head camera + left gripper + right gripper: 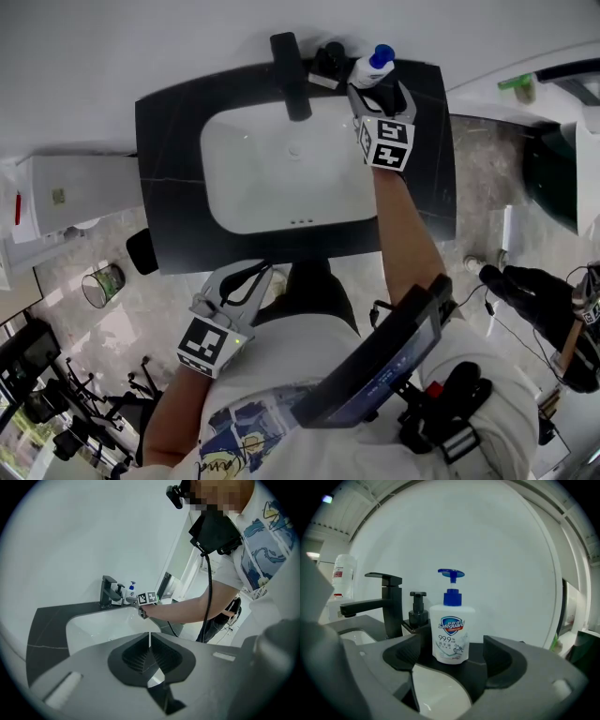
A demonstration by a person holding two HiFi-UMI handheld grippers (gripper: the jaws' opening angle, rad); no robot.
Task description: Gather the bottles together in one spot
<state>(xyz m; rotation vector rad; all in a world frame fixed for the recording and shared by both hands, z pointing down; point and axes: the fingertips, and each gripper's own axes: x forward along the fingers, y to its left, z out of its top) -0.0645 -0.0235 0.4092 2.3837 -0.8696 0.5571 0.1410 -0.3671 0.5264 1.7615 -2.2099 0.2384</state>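
Observation:
A white soap bottle [372, 67] with a blue pump stands at the back right corner of the black countertop [169, 187]. A black pump bottle [330, 58] stands just left of it, beside the black faucet [291, 75]. My right gripper [378, 92] is open around the white bottle [451, 632], with a gap showing on each side between pad and bottle. The black pump bottle [418, 613] sits behind the left jaw. My left gripper [246, 279] hangs shut and empty below the sink's front edge, near the person's body; in its own view the left gripper [150, 656] has its pads meeting.
The white basin [281, 178] fills the middle of the countertop. A toilet [66, 192] and a small wire bin [103, 284] stand to the left. A green-capped bottle [517, 86] sits on a ledge at far right. Cables and gear hang from the person's waist.

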